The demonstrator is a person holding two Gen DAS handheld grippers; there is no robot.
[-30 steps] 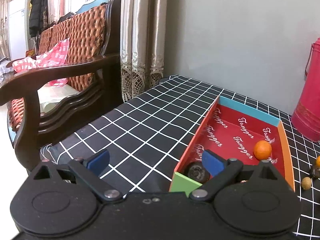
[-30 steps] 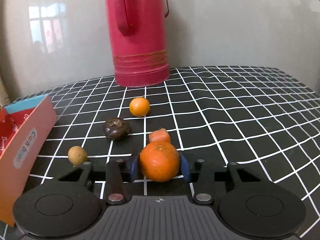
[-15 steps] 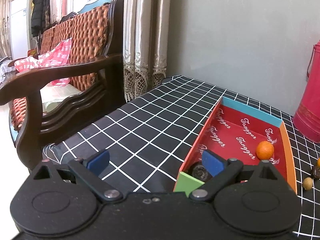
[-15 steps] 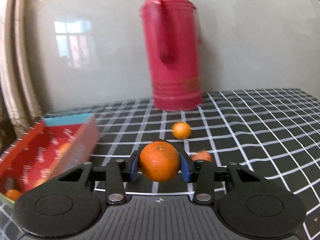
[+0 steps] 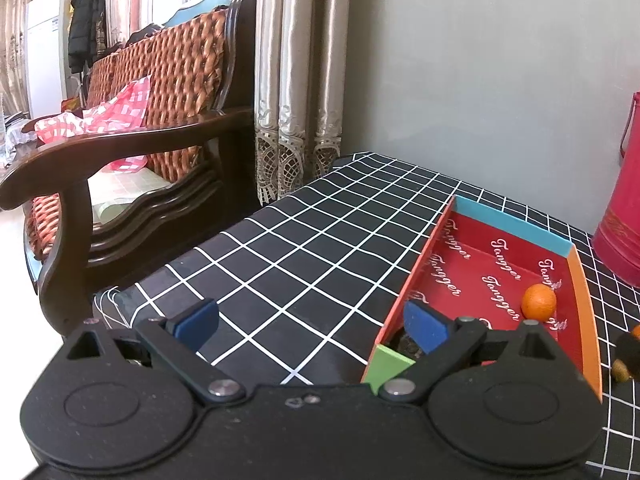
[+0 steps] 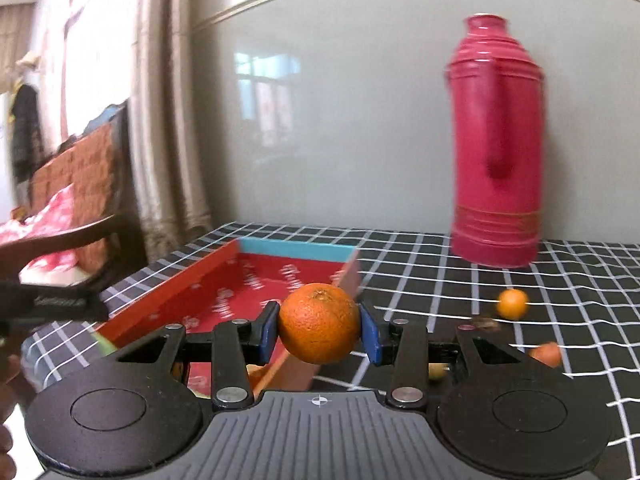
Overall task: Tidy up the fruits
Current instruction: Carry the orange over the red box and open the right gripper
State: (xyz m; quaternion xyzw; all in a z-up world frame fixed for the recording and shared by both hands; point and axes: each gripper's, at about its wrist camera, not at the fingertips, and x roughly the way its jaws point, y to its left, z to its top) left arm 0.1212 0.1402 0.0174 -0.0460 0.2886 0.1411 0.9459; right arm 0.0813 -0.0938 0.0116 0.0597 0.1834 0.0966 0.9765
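Note:
My right gripper is shut on a large orange, held above the near right wall of the red cardboard box. In the left wrist view the same box lies on the checked table with a small orange inside and a dark fruit in its near corner, partly hidden by a finger. My left gripper stands open over the table, its right pad over the box's near corner, nothing between the pads. A small orange, an orange-red piece and a dark fruit lie on the table to the right.
A tall red thermos stands at the back right near the grey wall. A wooden armchair with a woven back and curtains stand left of the table. A small yellowish fruit shows behind my right gripper's finger.
My right gripper has swung left and risen with the orange in it, from over the loose fruits to over the box. The left gripper has stayed put and open.

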